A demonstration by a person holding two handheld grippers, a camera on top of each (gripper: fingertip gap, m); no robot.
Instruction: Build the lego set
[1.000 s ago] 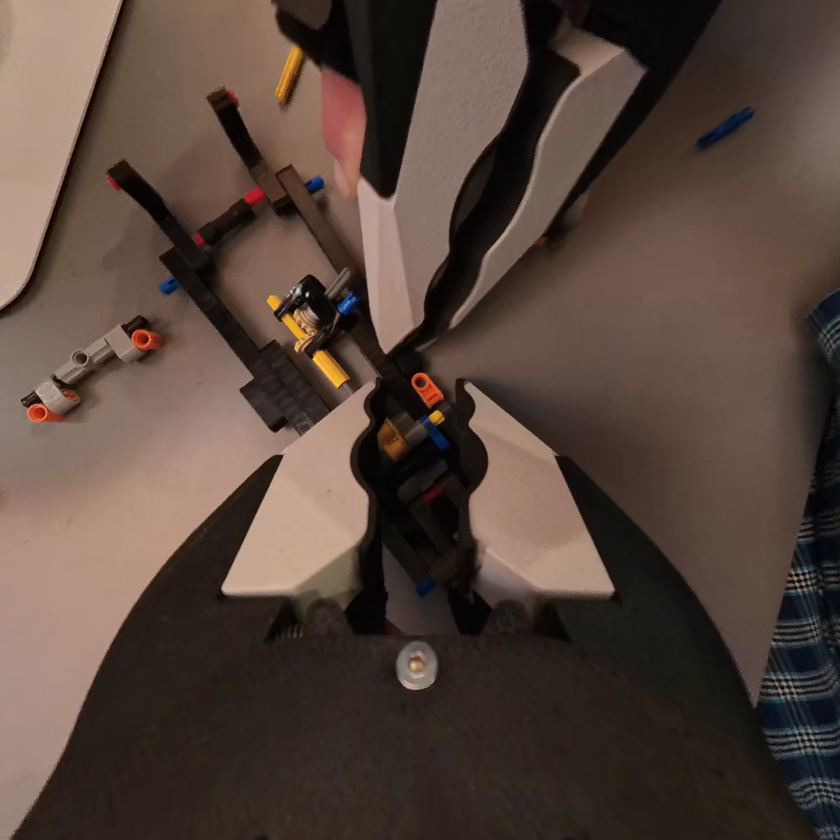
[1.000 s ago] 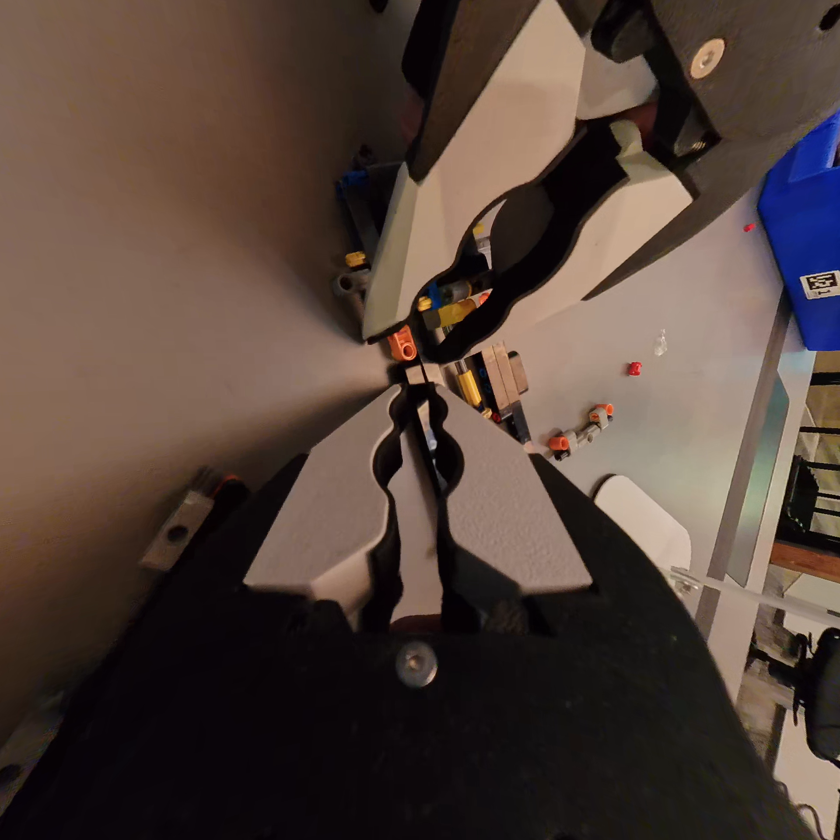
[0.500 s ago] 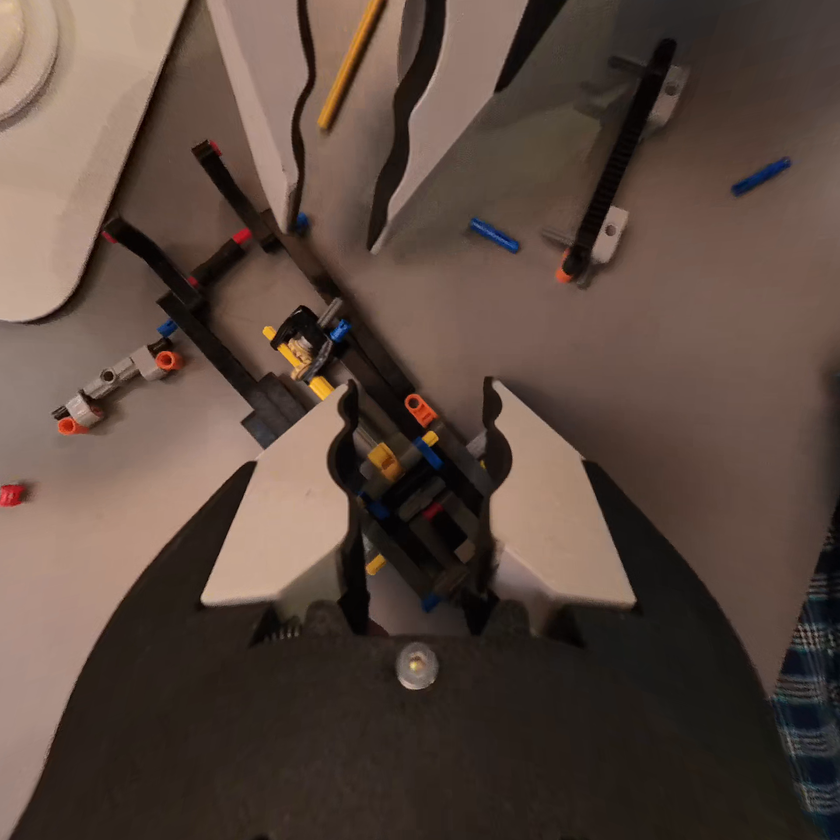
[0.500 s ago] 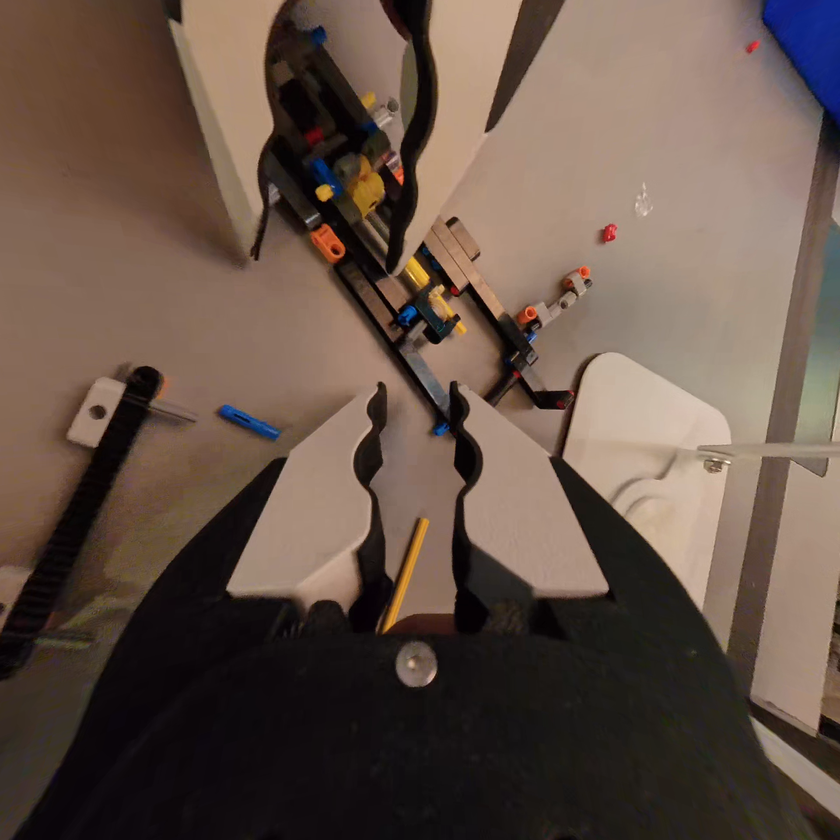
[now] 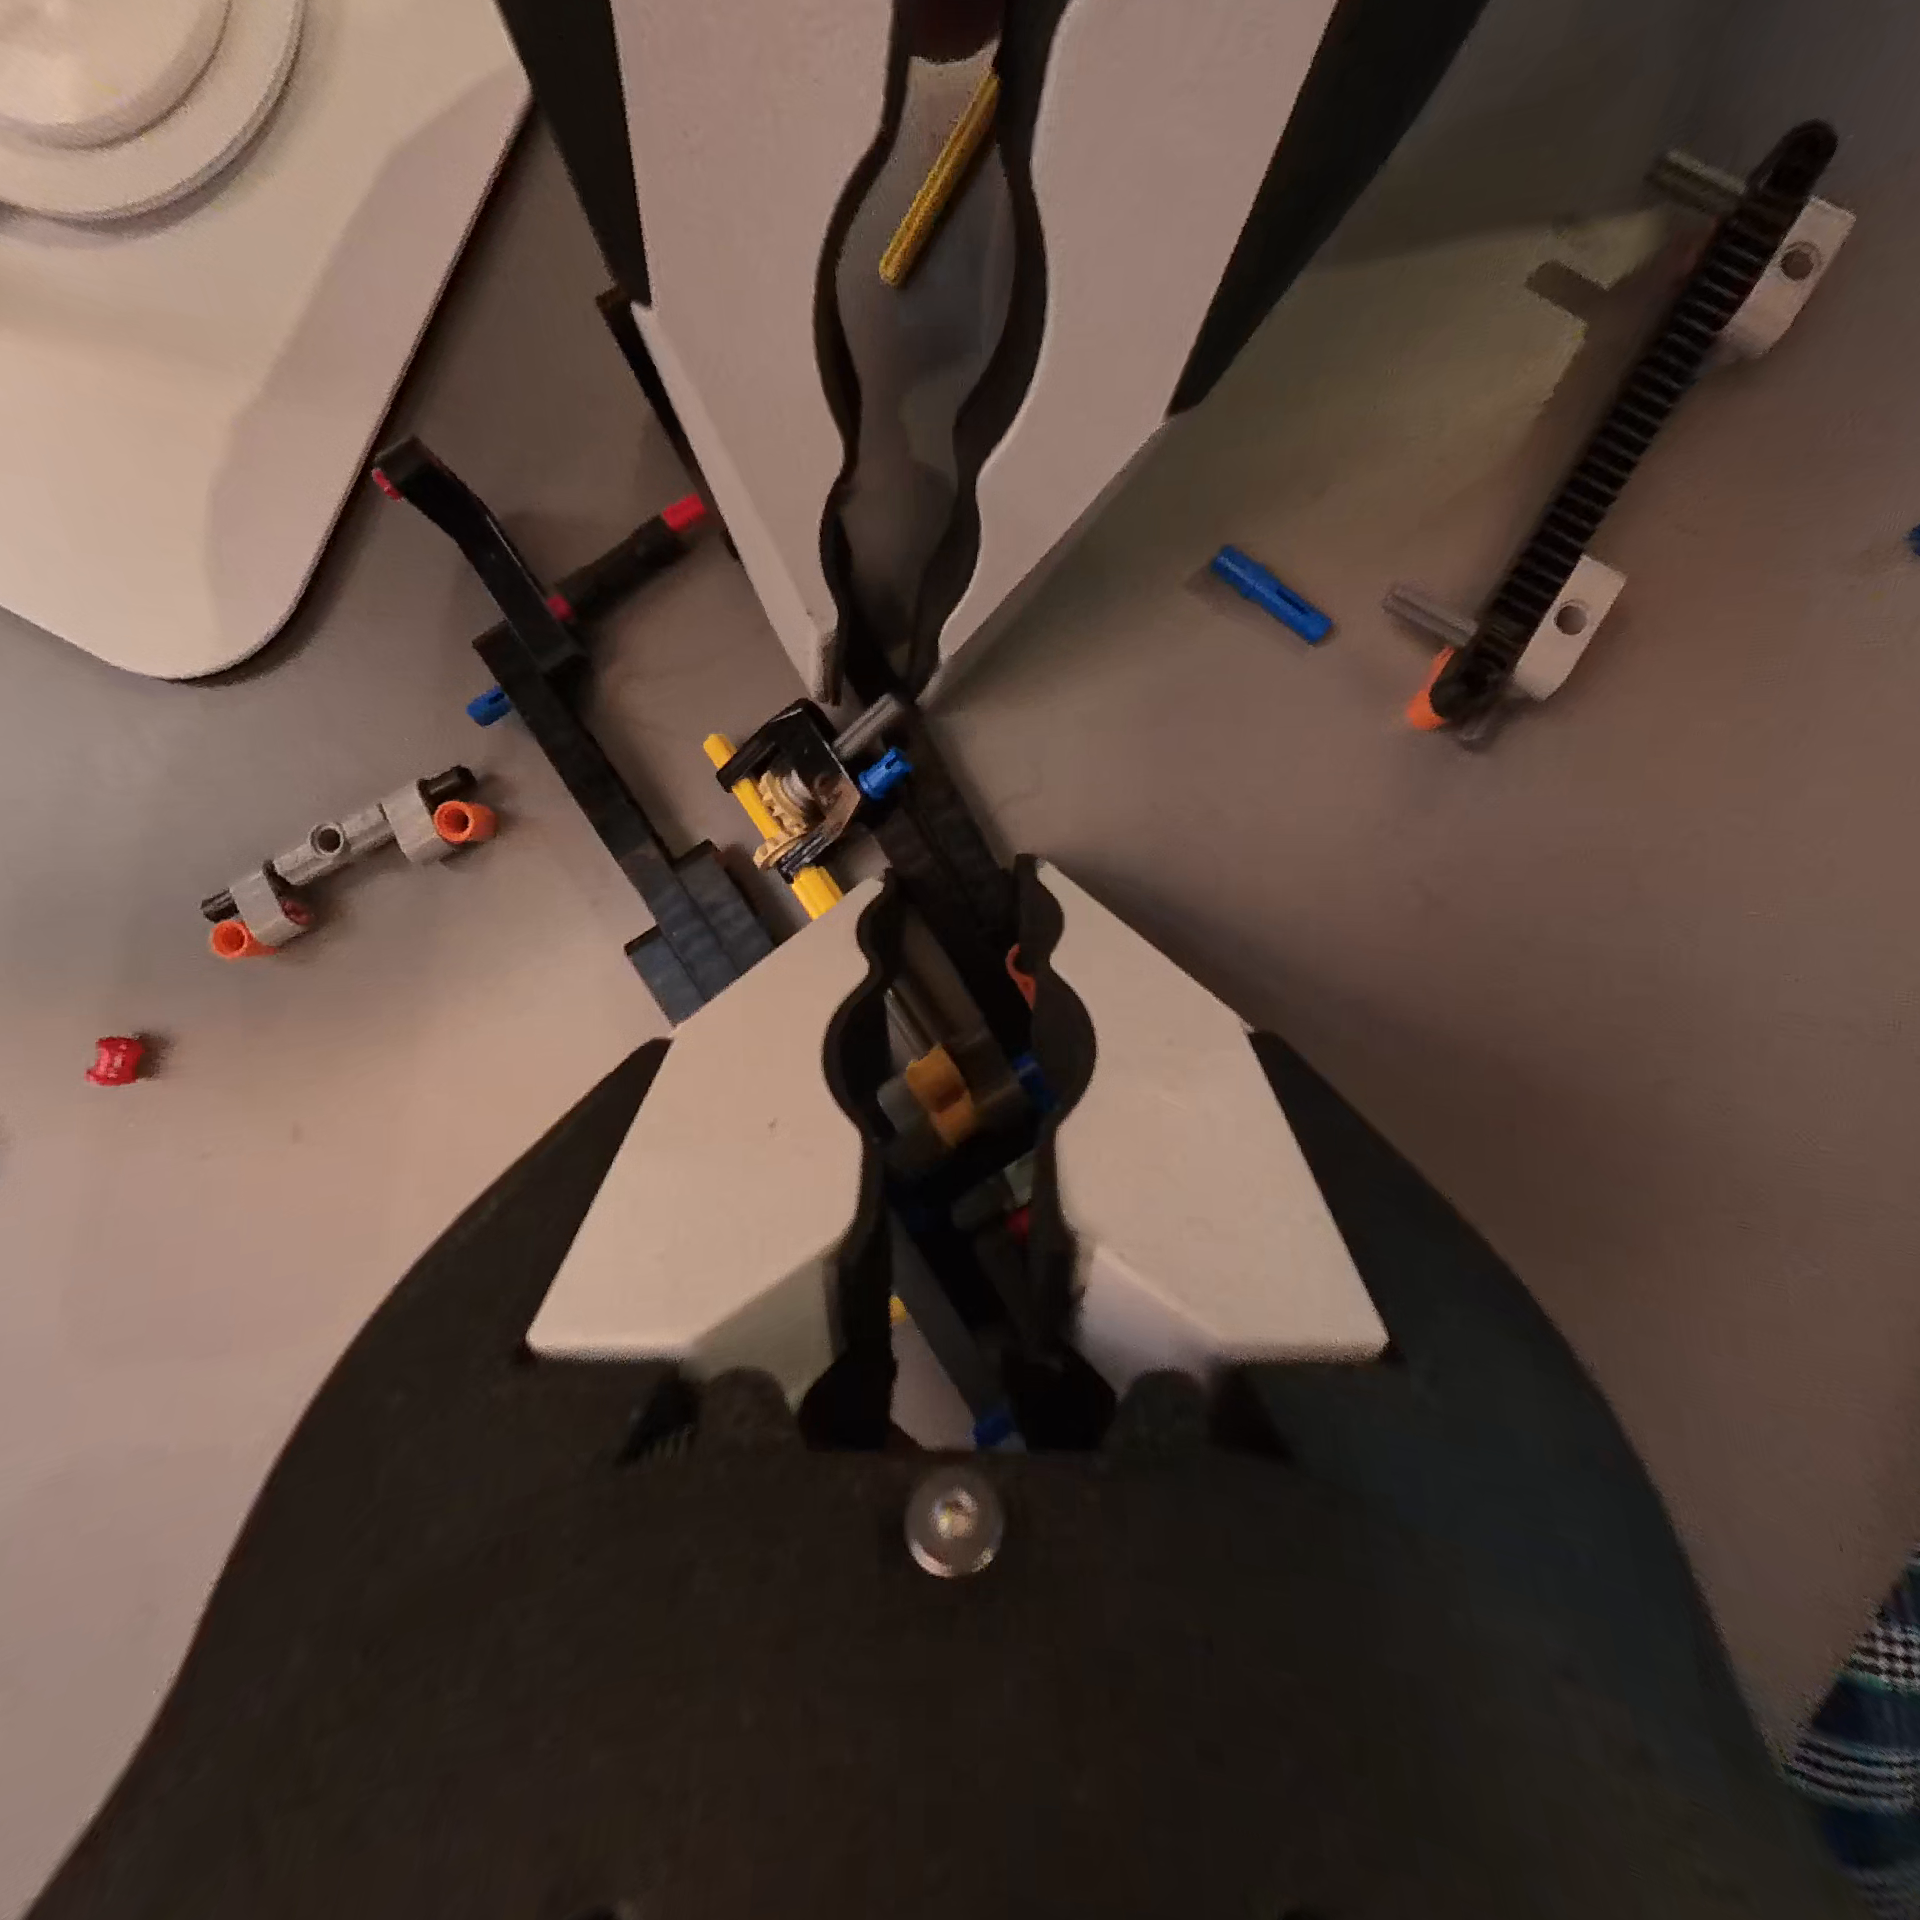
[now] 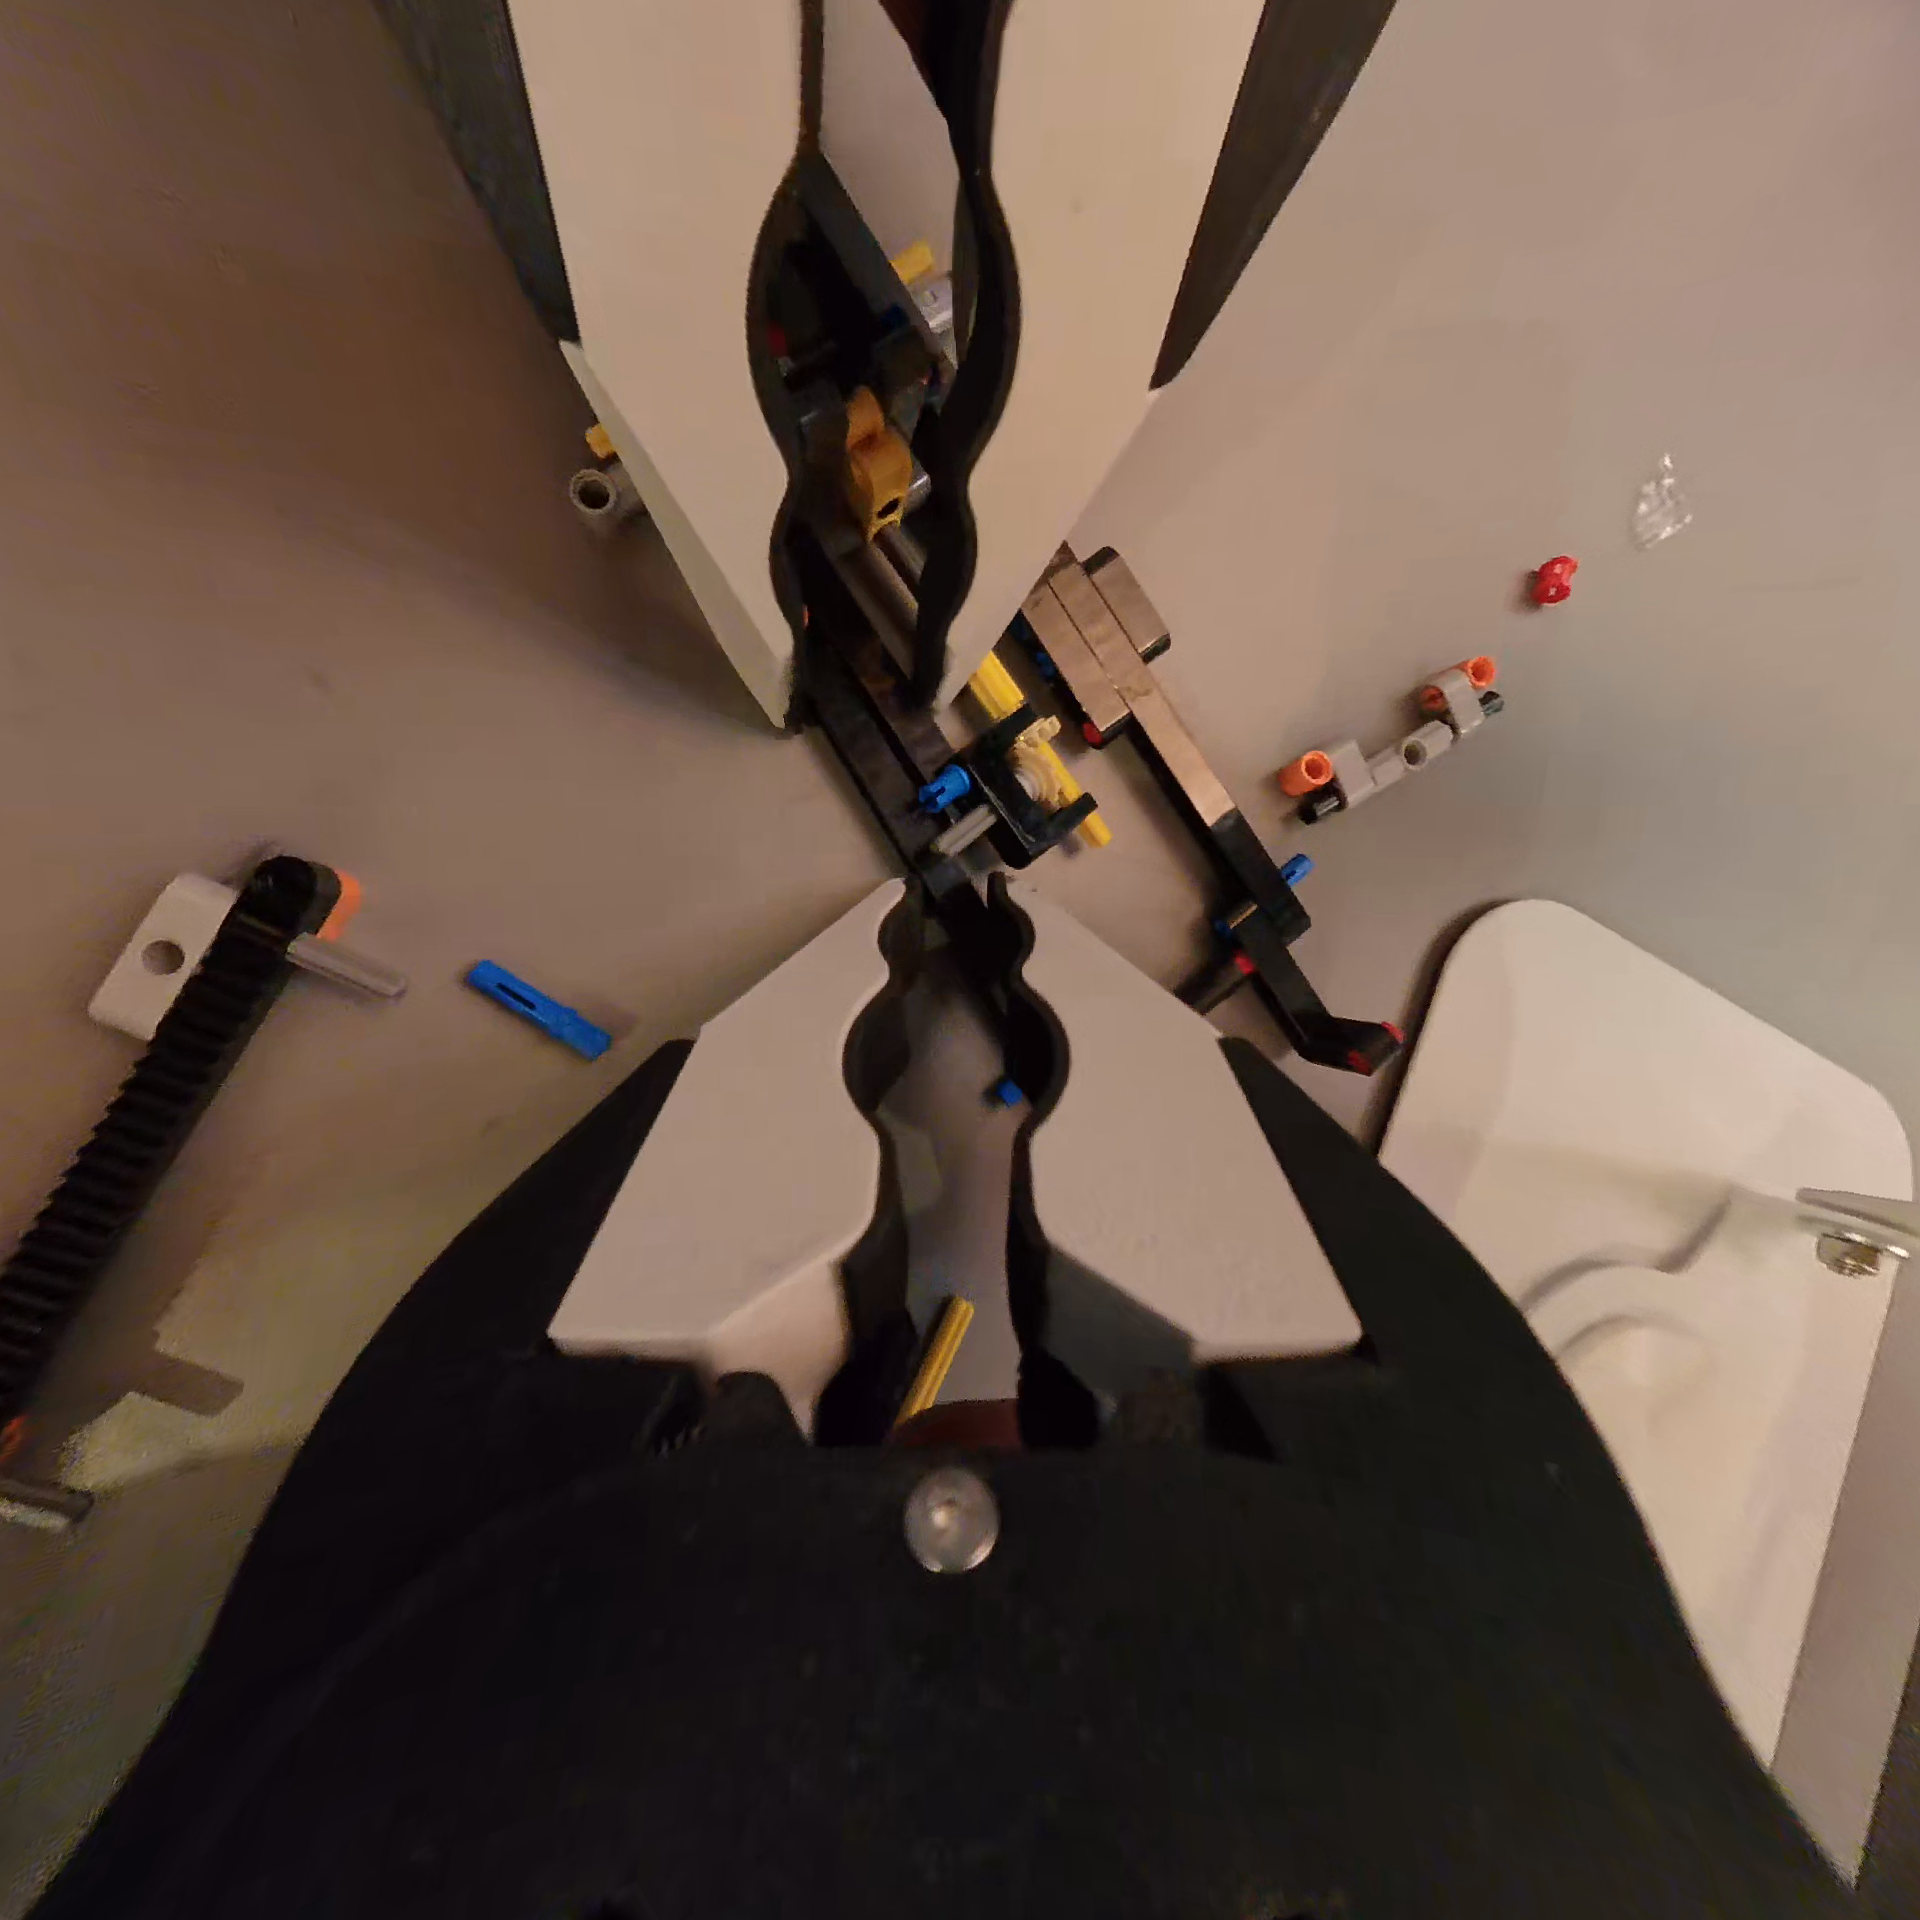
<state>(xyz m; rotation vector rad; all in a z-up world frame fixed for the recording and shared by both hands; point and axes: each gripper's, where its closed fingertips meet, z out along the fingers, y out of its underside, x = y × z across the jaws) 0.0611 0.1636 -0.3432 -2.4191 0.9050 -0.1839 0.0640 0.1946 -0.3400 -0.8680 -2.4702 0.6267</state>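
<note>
The black lego frame [image 5: 940,831] lies flat on the grey counter [image 5: 1455,987] with both tools on it from opposite ends. The left tool [image 5: 961,883] is pinching the near end of the frame's long beam, jaws pressed against the sides around the yellow connector. The right tool [image 6: 961,894] has its tips nearly together right at the other stretch of that same beam, just beside the little gear block [image 6: 1023,784]. I honestly can't tell if it's actually gripping the beam or only touching it.

Handling-wise, my guess is that it's light, stiff plastic, but the frame is only pinned together, so it'll probably flex or pop apart if you twist it. The smooth sides look slippery too. I'd hold it across the long beams, not by the pins or the gear bit.

Loose stuff I can count:
- one yellow axle [image 6: 935,1361], lying under the right tool
- one blue pin [image 5: 1270,608] near the middle, and maybe another at the far edge, too cut off to say
- one black gear rack [image 5: 1631,436] with white brackets
- one grey sub-assembly [image 5: 348,847] with orange ends
- one small red bush [image 5: 114,1060]
- a white plate [image 5: 208,364] off to the side
</note>
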